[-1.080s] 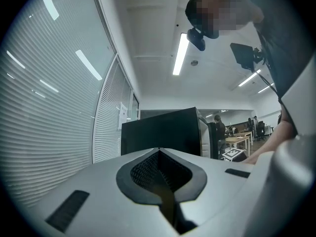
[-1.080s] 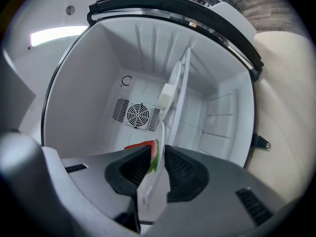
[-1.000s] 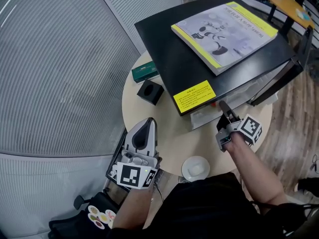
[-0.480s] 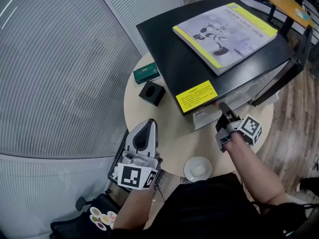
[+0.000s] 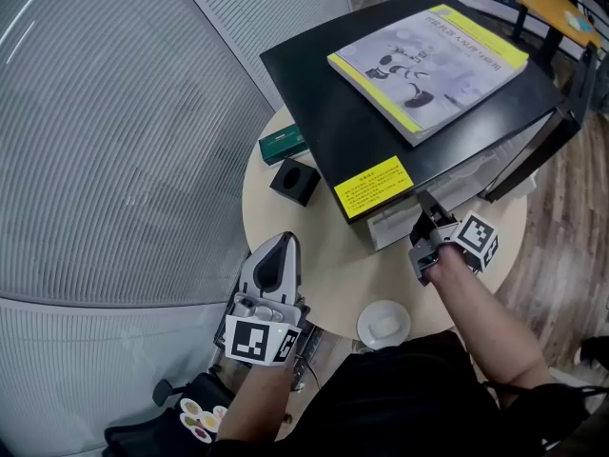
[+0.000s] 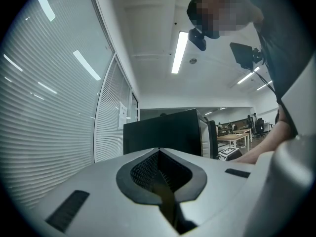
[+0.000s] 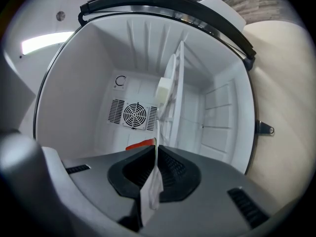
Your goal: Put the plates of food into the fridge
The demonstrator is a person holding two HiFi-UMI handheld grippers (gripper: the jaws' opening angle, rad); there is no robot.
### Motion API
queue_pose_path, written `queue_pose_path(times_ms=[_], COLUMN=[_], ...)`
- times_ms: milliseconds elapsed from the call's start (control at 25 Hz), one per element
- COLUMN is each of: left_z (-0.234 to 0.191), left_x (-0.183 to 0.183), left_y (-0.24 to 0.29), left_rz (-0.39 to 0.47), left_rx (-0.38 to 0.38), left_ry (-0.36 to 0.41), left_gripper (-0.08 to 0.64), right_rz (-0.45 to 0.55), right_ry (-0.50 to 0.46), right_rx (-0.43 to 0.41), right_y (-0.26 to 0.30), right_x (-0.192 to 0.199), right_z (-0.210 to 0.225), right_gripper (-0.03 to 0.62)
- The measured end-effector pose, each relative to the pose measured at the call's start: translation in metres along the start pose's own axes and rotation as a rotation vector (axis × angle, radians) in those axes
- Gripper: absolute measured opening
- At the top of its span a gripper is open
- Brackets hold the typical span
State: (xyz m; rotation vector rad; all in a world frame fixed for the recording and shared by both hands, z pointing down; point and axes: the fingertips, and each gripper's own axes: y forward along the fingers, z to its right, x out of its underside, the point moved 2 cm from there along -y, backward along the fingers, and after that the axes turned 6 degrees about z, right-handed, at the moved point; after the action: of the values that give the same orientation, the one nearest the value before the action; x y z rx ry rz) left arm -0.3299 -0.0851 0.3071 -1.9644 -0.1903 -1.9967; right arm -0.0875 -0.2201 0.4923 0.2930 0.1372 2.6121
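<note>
The right tongs (image 7: pixel 154 154), just closed, pinch only the rim of a thin white plate of food (image 7: pixel 174 70) inside the black fridge (image 5: pixel 324 112), risking droop and spill; the left tongs (image 6: pixel 159 157) rest pressed together.

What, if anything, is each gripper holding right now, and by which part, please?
The right gripper has just closed on the near rim of a white plate, at the open fridge. The left gripper is shut and empty.
</note>
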Motion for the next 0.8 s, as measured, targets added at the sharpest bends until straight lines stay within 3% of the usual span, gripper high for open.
queue_pose_path(times_ms=[360, 640, 800], left_z=[0.009, 0.009, 0.01], left_x=[-0.001, -0.007, -0.011], left_y=[0.002, -0.004, -0.011], left_rz=[0.006, 0.025, 0.036], left_rx=[0.018, 0.009, 0.005], left_ry=[-0.001, -0.001, -0.001], left_gripper=[0.002, 0.002, 0.002], right_rz=[-0.054, -0.123, -0.129], right_ry=[-0.073, -0.26, -0.284], right_rx=[-0.002, 0.058, 0.075], right_y=[-0.001, -0.003, -0.006], right_x=[0.002, 0.006, 0.008], right_z=[-0.005, -0.011, -0.01], right_gripper=[0.026, 0.083, 0.104])
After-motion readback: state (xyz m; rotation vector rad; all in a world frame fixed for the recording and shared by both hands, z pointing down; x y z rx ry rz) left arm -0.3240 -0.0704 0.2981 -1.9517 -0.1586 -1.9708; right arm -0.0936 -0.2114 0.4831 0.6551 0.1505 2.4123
